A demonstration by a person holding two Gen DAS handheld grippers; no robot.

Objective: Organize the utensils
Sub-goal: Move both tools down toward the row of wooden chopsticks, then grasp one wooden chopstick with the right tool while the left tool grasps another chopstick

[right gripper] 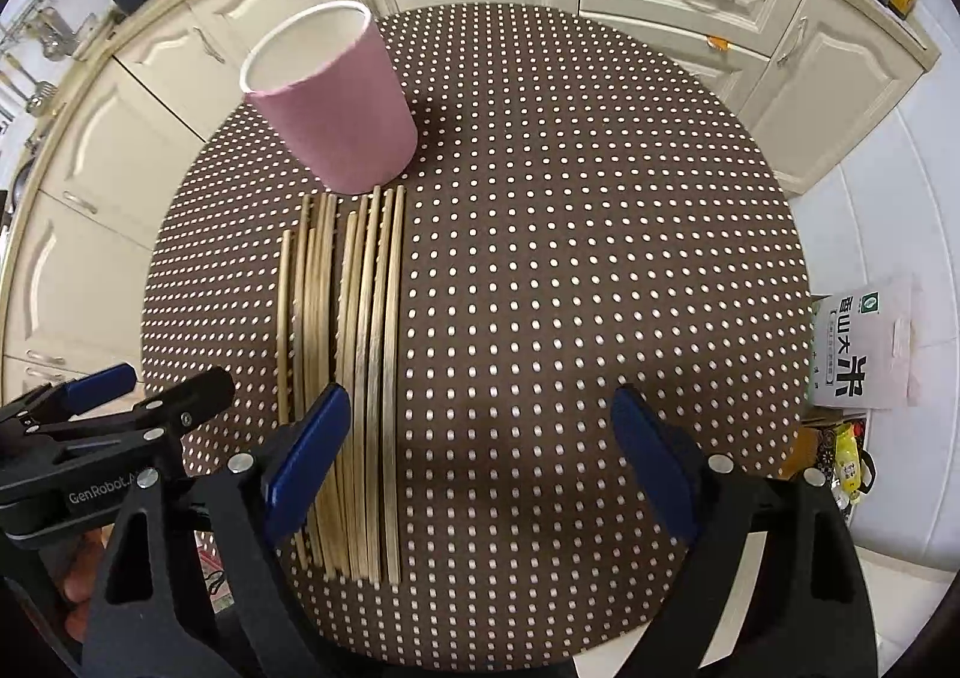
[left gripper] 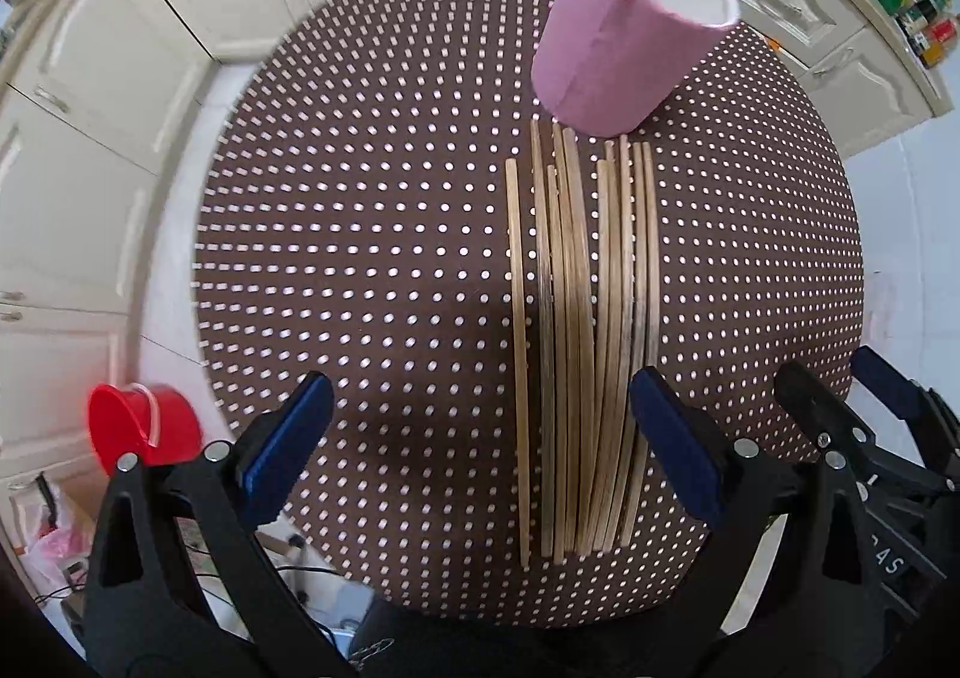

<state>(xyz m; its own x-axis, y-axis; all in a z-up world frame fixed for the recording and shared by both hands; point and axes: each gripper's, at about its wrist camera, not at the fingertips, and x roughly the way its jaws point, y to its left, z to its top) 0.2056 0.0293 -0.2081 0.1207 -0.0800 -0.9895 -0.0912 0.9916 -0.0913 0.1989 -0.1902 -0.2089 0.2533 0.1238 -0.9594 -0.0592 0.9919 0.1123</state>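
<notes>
Fingers spread wide on both sides: left gripper [left gripper: 480, 447] and right gripper [right gripper: 480, 459] hang empty over the dotted bench [right gripper: 600, 258]. The chopsticks [left gripper: 579, 342] lie side by side in a loose row, far tips just short of the pink cup [left gripper: 624, 27]. Cup looks empty, so nothing's sorted yet; the whole bundle remains.

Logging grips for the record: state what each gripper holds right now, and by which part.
Nothing is held. The left gripper and right gripper both stand open above the chopsticks, which lie loose on the dotted tablecloth.
</notes>
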